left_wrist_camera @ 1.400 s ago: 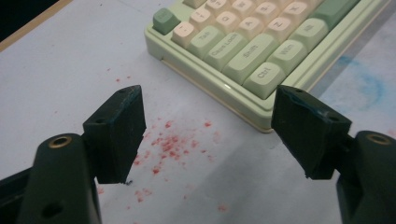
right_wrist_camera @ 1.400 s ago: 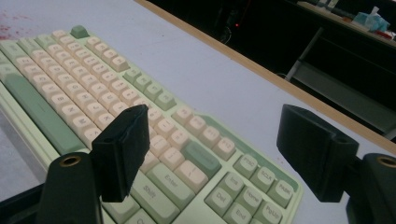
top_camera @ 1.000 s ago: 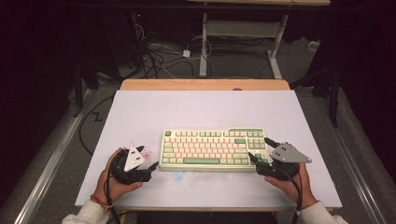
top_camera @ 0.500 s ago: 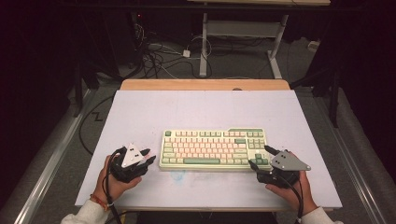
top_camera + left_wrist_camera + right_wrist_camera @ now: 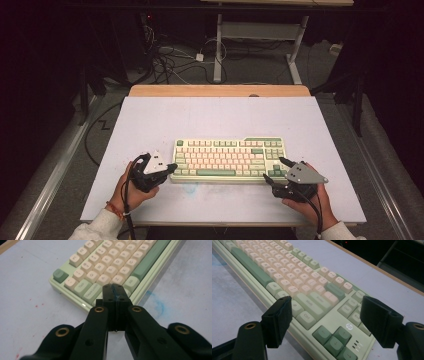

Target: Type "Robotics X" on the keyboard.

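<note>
A pale green keyboard (image 5: 225, 157) with cream and green keys lies flat near the front middle of the white table (image 5: 210, 117). My left gripper (image 5: 171, 168) sits at its front left corner. In the left gripper view its jaws (image 5: 115, 293) have just closed and are pressed together with nothing between them, their tips just above the keyboard's (image 5: 110, 262) front left corner keys. My right gripper (image 5: 274, 170) is at the front right corner. In the right gripper view its jaws (image 5: 328, 312) stand wide apart over the keyboard (image 5: 287, 272), near the arrow keys, pressing on nothing.
The table top has faint red specks and a blue smear (image 5: 157, 305) in front of the keyboard. A wooden strip (image 5: 220, 90) runs along the far edge. Cables (image 5: 175, 62) and desk legs (image 5: 218, 50) lie on the floor beyond.
The left gripper's jaws went from open to shut, and the left hand slid right toward the keyboard's front left corner. The right gripper barely moved and stayed open.
</note>
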Motion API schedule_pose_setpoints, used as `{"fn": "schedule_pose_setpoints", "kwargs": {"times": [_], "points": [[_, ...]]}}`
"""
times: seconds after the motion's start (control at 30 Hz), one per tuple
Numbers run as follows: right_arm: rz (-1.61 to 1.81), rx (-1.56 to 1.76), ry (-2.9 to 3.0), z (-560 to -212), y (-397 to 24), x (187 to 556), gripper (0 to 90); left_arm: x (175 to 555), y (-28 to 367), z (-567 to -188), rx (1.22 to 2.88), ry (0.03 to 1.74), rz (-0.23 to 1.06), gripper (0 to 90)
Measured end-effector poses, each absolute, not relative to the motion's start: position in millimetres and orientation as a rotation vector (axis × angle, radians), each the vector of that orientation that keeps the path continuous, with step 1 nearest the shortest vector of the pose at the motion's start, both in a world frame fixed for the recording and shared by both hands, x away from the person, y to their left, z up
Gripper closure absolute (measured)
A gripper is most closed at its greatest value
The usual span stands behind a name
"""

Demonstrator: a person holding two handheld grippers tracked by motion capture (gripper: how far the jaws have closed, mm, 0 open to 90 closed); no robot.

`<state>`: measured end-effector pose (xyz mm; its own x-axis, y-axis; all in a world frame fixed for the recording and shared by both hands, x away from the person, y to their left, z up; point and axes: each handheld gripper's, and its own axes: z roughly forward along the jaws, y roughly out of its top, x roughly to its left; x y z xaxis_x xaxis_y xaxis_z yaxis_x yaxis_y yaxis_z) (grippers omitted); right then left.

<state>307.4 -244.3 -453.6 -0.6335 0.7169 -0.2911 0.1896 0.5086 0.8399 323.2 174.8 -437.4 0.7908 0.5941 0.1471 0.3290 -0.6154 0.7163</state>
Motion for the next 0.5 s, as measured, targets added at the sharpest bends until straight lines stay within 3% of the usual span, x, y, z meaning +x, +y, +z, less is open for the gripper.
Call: {"fn": "schedule_pose_setpoints", "kwargs": {"times": [0.5], "points": [[1.057,0.733,2.144,-457,-242,309,26.2,344,135,-439,2.328,0.595,0.416,87.9]]}}
